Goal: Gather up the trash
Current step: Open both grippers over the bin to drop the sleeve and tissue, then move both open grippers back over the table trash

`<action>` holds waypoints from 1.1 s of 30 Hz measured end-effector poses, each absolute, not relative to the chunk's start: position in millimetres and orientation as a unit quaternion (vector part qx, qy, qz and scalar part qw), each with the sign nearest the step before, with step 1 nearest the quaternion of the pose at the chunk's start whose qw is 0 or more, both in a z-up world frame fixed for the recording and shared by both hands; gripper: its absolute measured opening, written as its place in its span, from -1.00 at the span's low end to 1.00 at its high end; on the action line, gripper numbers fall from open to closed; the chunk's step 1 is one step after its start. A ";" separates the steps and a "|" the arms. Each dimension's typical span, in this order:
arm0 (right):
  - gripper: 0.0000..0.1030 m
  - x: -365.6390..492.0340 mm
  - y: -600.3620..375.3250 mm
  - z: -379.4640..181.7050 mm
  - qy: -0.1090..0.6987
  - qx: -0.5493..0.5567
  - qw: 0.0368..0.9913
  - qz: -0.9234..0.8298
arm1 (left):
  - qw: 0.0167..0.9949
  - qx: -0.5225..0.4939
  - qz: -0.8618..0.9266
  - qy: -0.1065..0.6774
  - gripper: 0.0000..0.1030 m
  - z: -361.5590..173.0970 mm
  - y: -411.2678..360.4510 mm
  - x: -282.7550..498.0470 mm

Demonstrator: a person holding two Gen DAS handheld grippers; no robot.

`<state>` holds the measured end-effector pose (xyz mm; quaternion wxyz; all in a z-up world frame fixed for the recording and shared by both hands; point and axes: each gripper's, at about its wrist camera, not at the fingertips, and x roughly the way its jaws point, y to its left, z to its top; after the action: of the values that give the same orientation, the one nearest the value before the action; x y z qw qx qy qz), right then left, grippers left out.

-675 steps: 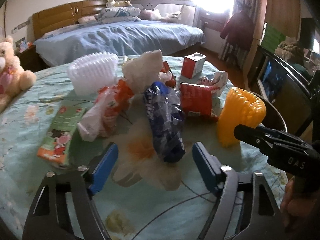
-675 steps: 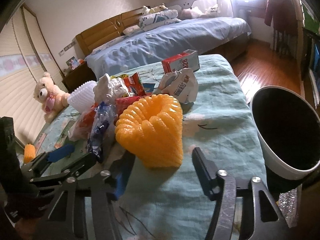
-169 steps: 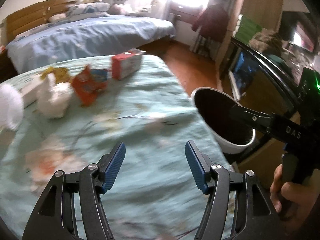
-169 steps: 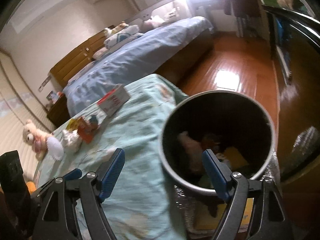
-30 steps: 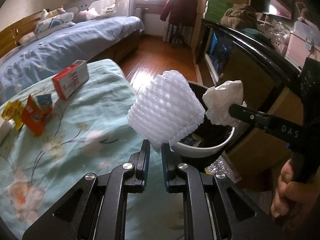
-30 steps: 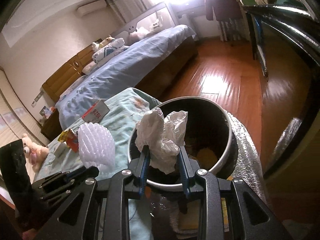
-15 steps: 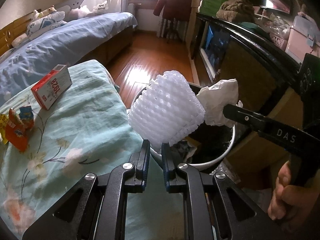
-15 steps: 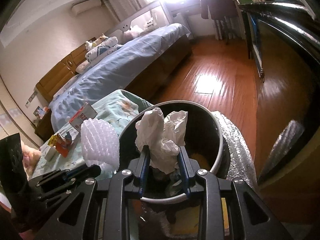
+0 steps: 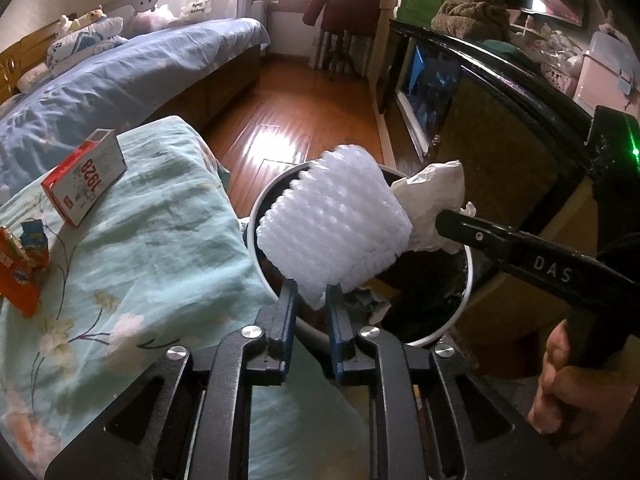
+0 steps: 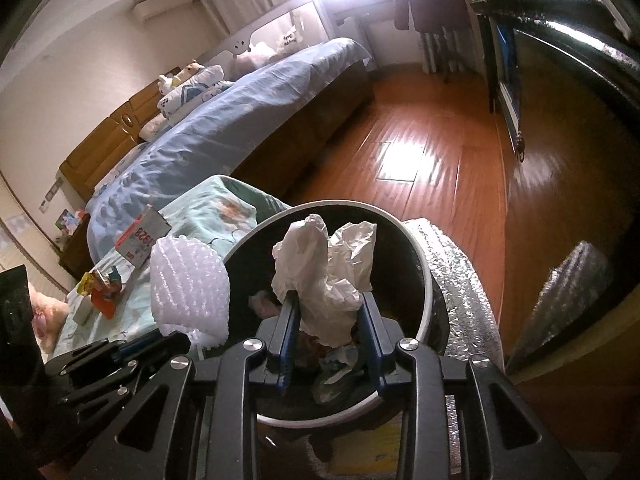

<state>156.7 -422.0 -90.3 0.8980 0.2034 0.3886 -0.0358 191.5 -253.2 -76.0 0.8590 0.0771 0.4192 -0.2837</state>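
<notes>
Now I have both loads over the trash bin (image 9: 466,300) — the round, white-rimmed bin with the dark inside that stands on the floor just beside the table's edge. My left gripper (image 9: 311,294) has the white foam fruit net (image 9: 334,232) by its lower edge; the jaws stand narrow and are just beginning to open, with the foam between the pads. My right gripper (image 10: 329,312) carries the crumpled white tissue (image 10: 328,276), and its jaws are opening too, the paper sitting between them and, as far as I can tell, touching both pads.

Inside the bin, under the tissue, I can see scraps already lying at the bottom, so I judge a good part of the collecting done. These two pieces are at the point of release; they are not in yet.

What is left lies on the floral tablecloth (image 9: 152,240), well apart from the bin — a red and white carton (image 9: 86,178) on its side and, further along, an orange snack wrapper (image 9: 20,276) with a small pale piece near it, too small for me to name. I reckon one or two more trips would finish it.
</notes>
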 end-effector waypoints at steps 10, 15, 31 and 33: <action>0.45 152.2 -416.8 -89.3 0.383 0.223 0.896 -0.027 | 0.870 0.055 -0.264 0.413 -0.01 -72.1 -227.8 184.1; 0.69 149.9 -403.2 -86.0 0.379 0.230 0.896 -0.011 | 0.880 0.041 -0.243 0.406 0.27 -69.9 -199.0 176.5; 0.76 156.9 -328.4 -71.7 0.381 0.210 0.899 0.049 | 0.898 -0.030 -0.163 0.408 0.28 -72.6 -96.3 163.4; 0.77 157.8 -315.7 -70.6 0.382 0.205 0.899 0.058 | 0.900 -0.034 -0.154 0.407 0.28 -73.1 -85.0 162.0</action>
<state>157.8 -315.7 -70.6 0.8992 0.2046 0.3824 0.0576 162.0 -85.0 -73.1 0.8996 -0.0343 0.4072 -0.1541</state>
